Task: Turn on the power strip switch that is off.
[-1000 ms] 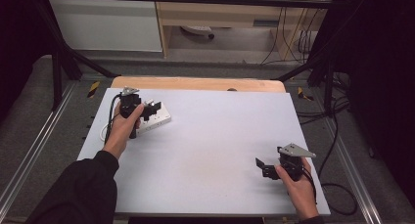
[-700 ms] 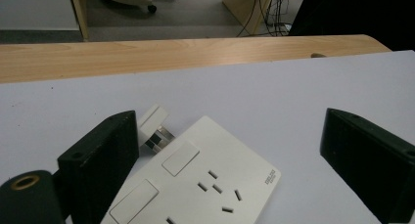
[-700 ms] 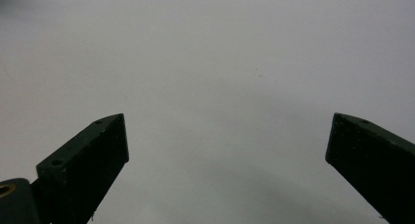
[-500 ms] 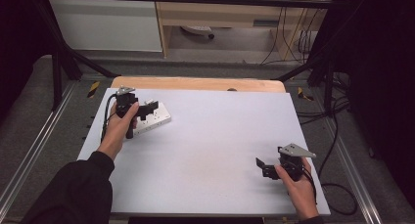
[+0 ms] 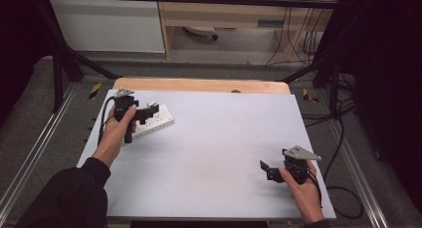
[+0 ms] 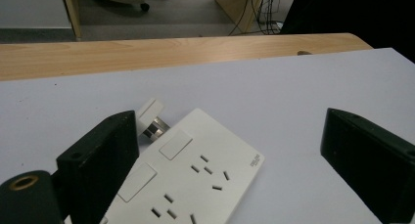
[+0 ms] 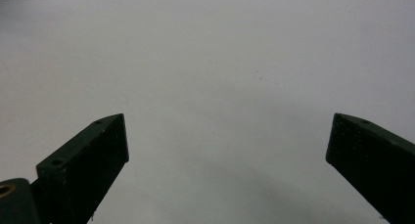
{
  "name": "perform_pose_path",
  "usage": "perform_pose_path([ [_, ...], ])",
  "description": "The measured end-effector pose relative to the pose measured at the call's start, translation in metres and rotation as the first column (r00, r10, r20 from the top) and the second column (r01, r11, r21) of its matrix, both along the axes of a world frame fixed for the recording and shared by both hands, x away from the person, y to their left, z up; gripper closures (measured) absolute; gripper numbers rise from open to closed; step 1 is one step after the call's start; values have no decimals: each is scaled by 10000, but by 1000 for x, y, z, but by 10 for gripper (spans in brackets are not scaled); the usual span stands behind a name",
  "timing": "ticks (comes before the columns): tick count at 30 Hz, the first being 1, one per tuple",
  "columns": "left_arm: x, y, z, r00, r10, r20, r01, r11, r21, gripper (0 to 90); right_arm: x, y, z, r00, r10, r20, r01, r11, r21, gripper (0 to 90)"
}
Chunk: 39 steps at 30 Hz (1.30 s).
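Note:
A white double wall-socket plate (image 5: 155, 121) lies flat at the table's far left; in the left gripper view the socket plate (image 6: 191, 180) shows two switches and pin holes. A small white plug (image 6: 149, 117) with metal pins rests against its far corner. My left gripper (image 5: 144, 113) hovers over the plate, open, its jaws wide apart with nothing between them; in its own view the left gripper (image 6: 230, 150) straddles the plate. My right gripper (image 5: 268, 171) stands open near the front right, and the right gripper (image 7: 225, 150) faces bare white table.
The white tabletop (image 5: 224, 138) has a wooden strip (image 5: 199, 84) along its far edge. Black frame legs and cables (image 5: 343, 138) run beside the table on the right. Cabinets stand on the floor beyond.
My left gripper has shifted slightly over the socket plate. The right gripper has stayed where it was.

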State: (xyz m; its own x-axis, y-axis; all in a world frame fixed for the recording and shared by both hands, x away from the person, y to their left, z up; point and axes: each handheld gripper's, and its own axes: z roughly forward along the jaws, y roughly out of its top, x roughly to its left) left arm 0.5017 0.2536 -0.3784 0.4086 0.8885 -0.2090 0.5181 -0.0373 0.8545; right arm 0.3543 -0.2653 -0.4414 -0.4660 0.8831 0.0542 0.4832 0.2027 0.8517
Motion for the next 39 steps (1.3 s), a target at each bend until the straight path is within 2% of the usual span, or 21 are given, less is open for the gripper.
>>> perform_pose_path([
  [11,-25,22,14,9999,92,87,-92,10000,-39,72,0,1,0,10000,-24,-31,24,10000,-33,26],
  [25,-51,41,17,9999,94,-48,-94,9999,-138,70,-1,1,0,10000,35,28,-35,10000,-18,25],
  [30,-61,45,21,9999,30,117,-30,10000,-38,71,-1,1,1,10000,10,-10,-10,10000,19,26],
  [39,-87,52,21,9995,-94,289,99,9998,-175,74,-3,3,2,10000,-18,28,17,10000,75,27],
])
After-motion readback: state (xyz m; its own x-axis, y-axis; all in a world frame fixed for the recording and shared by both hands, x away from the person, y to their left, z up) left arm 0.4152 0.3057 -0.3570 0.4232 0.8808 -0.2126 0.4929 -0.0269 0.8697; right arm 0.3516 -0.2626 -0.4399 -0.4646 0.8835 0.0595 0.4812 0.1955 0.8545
